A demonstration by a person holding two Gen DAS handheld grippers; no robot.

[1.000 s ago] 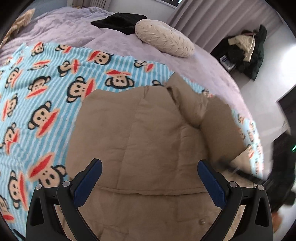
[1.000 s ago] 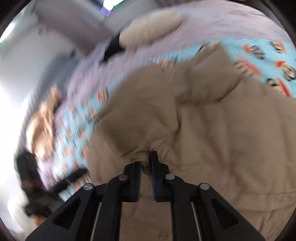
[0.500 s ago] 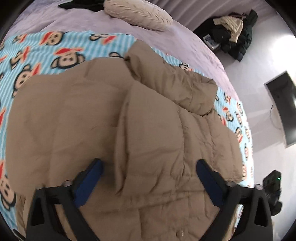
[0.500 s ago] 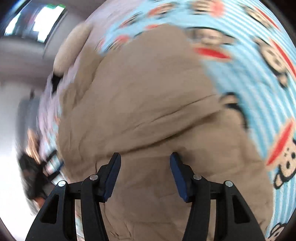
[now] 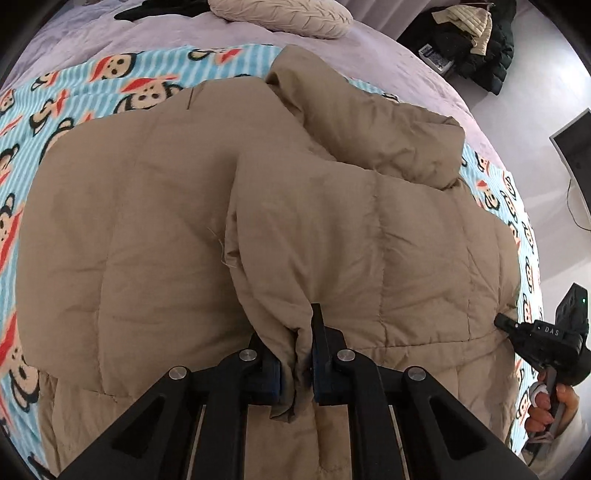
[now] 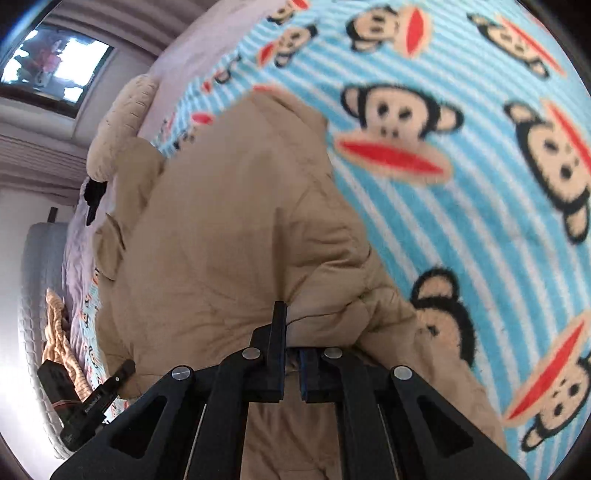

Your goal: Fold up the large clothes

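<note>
Left wrist view: the left gripper (image 5: 295,354) has its jaws clamped on a fold of one tan quilted puffer jacket (image 5: 155,206), which lies spread on one light-blue striped blanket with monkey faces (image 5: 122,77); beyond it sit one cream textured pillow (image 5: 280,16) and one dark heap of clothes (image 5: 476,40). Right wrist view: the right gripper (image 6: 291,365) likewise has its jaws pinched together on the jacket's edge, with the blanket stretching beyond.

Both wrist views close above jacket (image 5: 147,221), opposite sides, facing inward.
</note>
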